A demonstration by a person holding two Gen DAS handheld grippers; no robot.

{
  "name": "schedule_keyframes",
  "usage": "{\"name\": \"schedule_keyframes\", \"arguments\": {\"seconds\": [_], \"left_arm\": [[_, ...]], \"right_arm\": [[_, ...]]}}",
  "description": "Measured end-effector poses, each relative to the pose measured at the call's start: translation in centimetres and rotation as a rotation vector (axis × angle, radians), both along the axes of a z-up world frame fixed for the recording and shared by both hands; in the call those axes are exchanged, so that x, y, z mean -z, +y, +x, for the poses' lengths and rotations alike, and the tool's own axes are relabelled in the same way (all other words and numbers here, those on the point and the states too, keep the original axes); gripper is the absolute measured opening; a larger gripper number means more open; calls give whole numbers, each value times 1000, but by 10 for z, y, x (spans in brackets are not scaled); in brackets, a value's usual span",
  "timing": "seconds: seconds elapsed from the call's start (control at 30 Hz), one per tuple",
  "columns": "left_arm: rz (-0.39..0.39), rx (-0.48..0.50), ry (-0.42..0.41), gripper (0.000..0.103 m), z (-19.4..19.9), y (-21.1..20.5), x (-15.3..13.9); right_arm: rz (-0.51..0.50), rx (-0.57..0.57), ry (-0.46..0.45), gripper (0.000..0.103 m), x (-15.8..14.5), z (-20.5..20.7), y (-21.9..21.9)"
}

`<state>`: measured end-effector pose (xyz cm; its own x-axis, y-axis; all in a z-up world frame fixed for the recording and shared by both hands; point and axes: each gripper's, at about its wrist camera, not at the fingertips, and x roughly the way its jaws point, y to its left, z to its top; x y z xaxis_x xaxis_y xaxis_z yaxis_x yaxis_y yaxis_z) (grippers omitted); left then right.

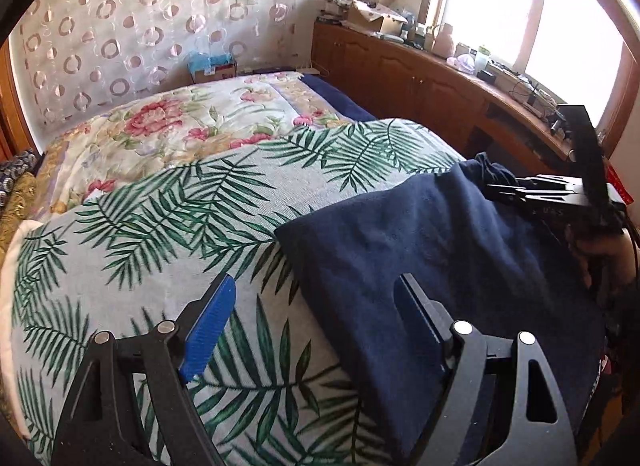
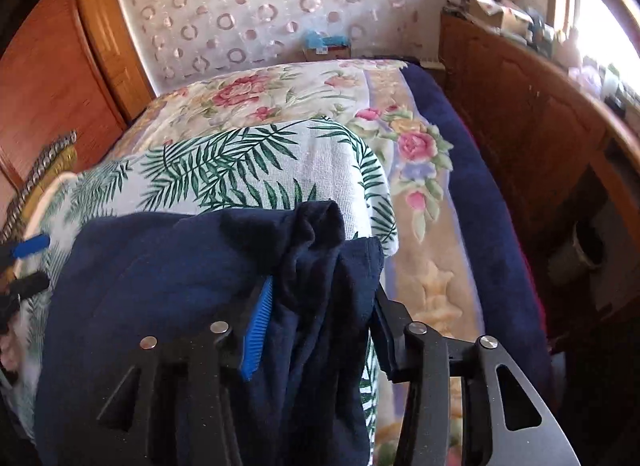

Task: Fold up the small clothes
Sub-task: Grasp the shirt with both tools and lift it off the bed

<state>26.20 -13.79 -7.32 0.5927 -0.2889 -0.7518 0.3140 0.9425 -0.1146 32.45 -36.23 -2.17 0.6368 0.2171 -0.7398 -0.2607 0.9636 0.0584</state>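
A navy garment (image 1: 420, 234) lies on a palm-leaf cloth (image 1: 160, 205) spread over the bed. My left gripper (image 1: 316, 290) stands open across the garment's left edge, blue pad over the leaf print, black finger over the navy fabric, nothing pinched. At the garment's far right corner, my right gripper (image 1: 496, 189) is held by a hand. In the right wrist view that gripper (image 2: 320, 290) has a bunched fold of the navy garment (image 2: 312, 234) filling the gap between its fingers, the fabric raised into a peak. The left gripper (image 2: 30, 266) shows at the left edge there.
A floral quilt (image 1: 168, 125) covers the bed beyond the leaf cloth. A dark blue blanket (image 2: 480, 185) runs along the bed's right side. A wooden cabinet (image 1: 400, 65) with cluttered top stands under the window at right. Patterned curtain behind.
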Motion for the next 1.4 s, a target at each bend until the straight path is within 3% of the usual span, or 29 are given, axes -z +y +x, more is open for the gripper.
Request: {"name": "schedule_keyframes", "arguments": {"seconds": [0.07,0.27,0.37,0.47,0.5,0.6,0.7,0.83,1.0,1.13,1.23,1.4], "left_arm": [[5,-6,2,82,7,-2,3],[-82,-11,44,73,18,-7,6],[-40,-18,22,73,19,-11,5],[-81,-41,40,69,25,-3,7],[-93,-51,46,63,27,-1,8],[-129,-40,106,18,33,1,15],[-152,-17,91,7,26,0,6],[-195,18,-8,5,-5,6,-37],[-243,35,-204,5,-70,27,-116],[-239,17,-366,5,-123,54,-174],[-183,-32,-482,5,-165,74,-208],[-174,-70,-585,5,-214,104,-240]], "right_arm": [[-37,-28,-11,18,2,-4,11],[-62,-64,-47,12,-2,-19,21],[-28,-66,-117,12,-13,-34,18],[-16,-86,-192,12,-28,-54,18],[-16,-89,-214,12,-33,-59,19],[-8,-116,-259,12,-40,-74,23],[0,-148,-299,11,-45,-89,27],[18,-177,-364,11,-55,-114,30],[46,-224,-479,11,-98,-167,35],[80,-260,-593,11,-141,-219,41],[119,-311,-665,11,-164,-258,47],[189,-370,-712,10,-170,-295,57]]}}
